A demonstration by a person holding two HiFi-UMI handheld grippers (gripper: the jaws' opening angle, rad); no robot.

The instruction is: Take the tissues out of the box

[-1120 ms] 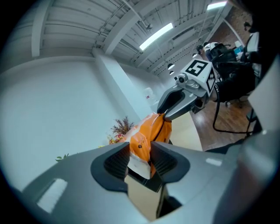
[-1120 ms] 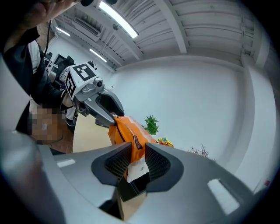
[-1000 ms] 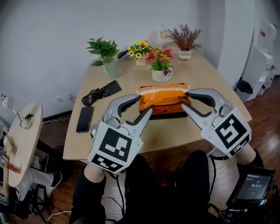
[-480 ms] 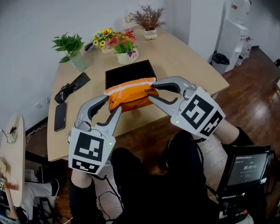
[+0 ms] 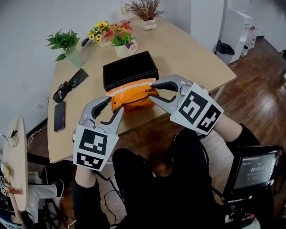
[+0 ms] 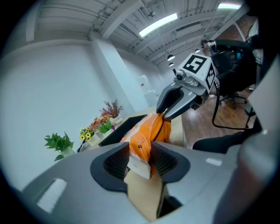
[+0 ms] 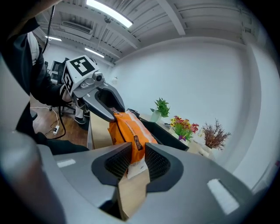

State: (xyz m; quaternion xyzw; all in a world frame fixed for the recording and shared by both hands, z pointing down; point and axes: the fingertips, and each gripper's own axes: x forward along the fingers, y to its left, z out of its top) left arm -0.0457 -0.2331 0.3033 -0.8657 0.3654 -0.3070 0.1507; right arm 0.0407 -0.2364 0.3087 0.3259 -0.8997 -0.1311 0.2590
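An orange tissue pack (image 5: 132, 95) hangs between my two grippers, just in front of the open black box (image 5: 129, 69) on the wooden table (image 5: 187, 58). My left gripper (image 5: 115, 104) is shut on the pack's left end, and my right gripper (image 5: 153, 91) is shut on its right end. The left gripper view has the left gripper (image 6: 140, 162) pinching the crimped end of the tissue pack (image 6: 148, 133), with the right gripper (image 6: 164, 116) at the far end. In the right gripper view the right gripper (image 7: 133, 161) clamps the tissue pack (image 7: 127, 129) in the same way.
A phone (image 5: 59, 116) and a dark pouch (image 5: 69, 84) lie at the table's left. A green plant (image 5: 66, 44), flower pots (image 5: 123, 39) and a dried plant (image 5: 145, 9) stand at the back. A screen (image 5: 252, 167) sits on the floor at right, a round side table (image 5: 15, 156) at left.
Both grippers have carried the orange pack off the black box and toward the table's near edge. The box now shows open behind it.
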